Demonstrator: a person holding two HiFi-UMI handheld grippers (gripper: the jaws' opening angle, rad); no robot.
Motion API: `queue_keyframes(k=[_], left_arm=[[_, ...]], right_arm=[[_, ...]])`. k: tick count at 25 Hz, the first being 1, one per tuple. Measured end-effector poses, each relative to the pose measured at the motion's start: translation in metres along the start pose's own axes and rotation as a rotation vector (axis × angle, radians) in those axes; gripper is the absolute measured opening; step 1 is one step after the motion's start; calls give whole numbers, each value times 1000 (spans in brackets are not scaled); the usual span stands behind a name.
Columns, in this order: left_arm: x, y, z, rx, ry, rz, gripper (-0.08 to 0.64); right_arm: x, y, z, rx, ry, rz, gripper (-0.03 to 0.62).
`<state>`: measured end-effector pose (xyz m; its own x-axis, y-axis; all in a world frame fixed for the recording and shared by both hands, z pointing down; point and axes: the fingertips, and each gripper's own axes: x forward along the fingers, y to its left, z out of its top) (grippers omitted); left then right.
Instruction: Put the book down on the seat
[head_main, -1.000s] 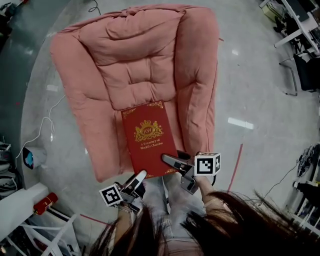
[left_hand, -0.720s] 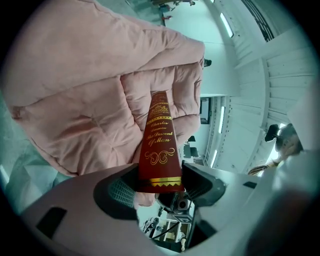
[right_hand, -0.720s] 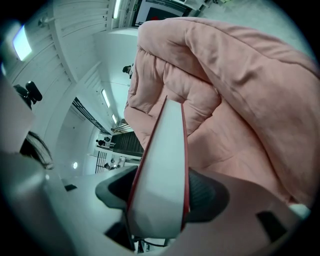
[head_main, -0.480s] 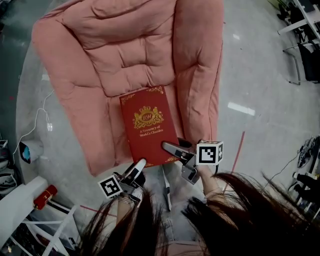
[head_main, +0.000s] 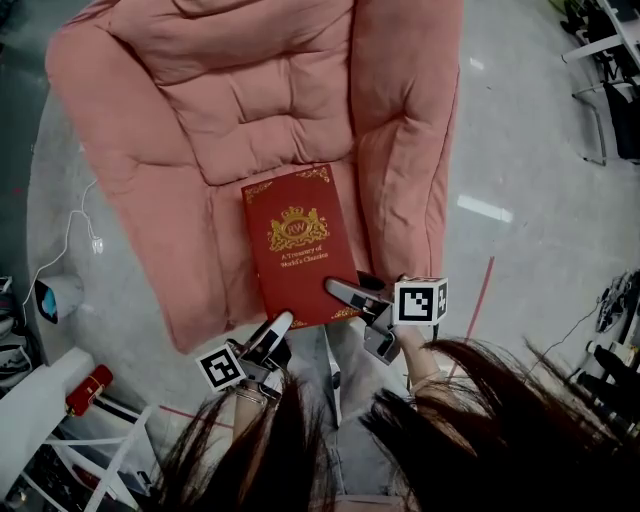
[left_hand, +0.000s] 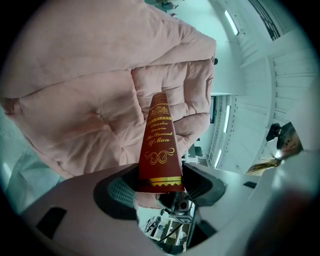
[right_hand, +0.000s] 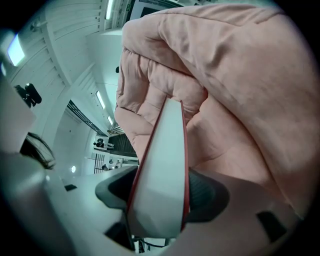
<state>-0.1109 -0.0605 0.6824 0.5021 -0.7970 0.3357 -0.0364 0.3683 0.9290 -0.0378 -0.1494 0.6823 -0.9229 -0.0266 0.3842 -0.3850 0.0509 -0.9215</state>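
Two grippers share one load. In the left gripper view we see the left gripper (left_hand: 160, 189) with its jaws set wide and closed on the near end of the red book (left_hand: 160, 145). Its dark pads (left_hand: 120, 192) press on either side of the spine, which carries gold lettering and scrollwork. In the right gripper view the right gripper (right_hand: 161, 196) is just as wide. It clamps the book's opposite long side, where the pale page edges run up between the red covers.

From the head view, we see the book lying face up, with a gold crest and title on its cover. Its near corners are in the two grippers, the left one at the lower left corner and the right one at the lower right. Each gripper's marker cube (head_main: 420, 302) sits just behind it, close to the person's dark hair (head_main: 450, 430).

The book is over the front part of the seat cushion (head_main: 230, 230) of a pink padded chair (head_main: 250, 90). It lies nearer the chair's right-hand arm bolster (head_main: 400, 170), and its far end points toward the tufted backrest. The near end reaches out past the cushion's front edge. We cannot tell whether the book's underside already touches the cushion.

Around the chair is a pale glossy floor (head_main: 520, 150). A white cable (head_main: 75, 225) trails at the left, and a small red object (head_main: 90, 390) lies near the lower left corner.
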Motion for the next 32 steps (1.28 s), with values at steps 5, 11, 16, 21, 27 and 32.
queue_keyframes(k=[5, 11, 16, 21, 27, 32], left_arm=[[2, 7, 2, -10, -14, -3, 264], [12, 10, 11, -3, -10, 4, 264], [12, 18, 14, -4, -9, 18, 264], [15, 24, 19, -11, -10, 36, 265], [20, 24, 22, -20, -11, 44, 267], [21, 39, 26, -28, -13, 89, 267]], right_arm=[[3, -7, 0, 9, -15, -6, 288], [8, -17, 8, 30, -19, -9, 288], [13, -25, 5, 41, -22, -5, 288], [20, -31, 8, 55, -20, -5, 288], [23, -35, 12, 63, -15, -9, 288], [19, -29, 11, 70, -18, -15, 288]])
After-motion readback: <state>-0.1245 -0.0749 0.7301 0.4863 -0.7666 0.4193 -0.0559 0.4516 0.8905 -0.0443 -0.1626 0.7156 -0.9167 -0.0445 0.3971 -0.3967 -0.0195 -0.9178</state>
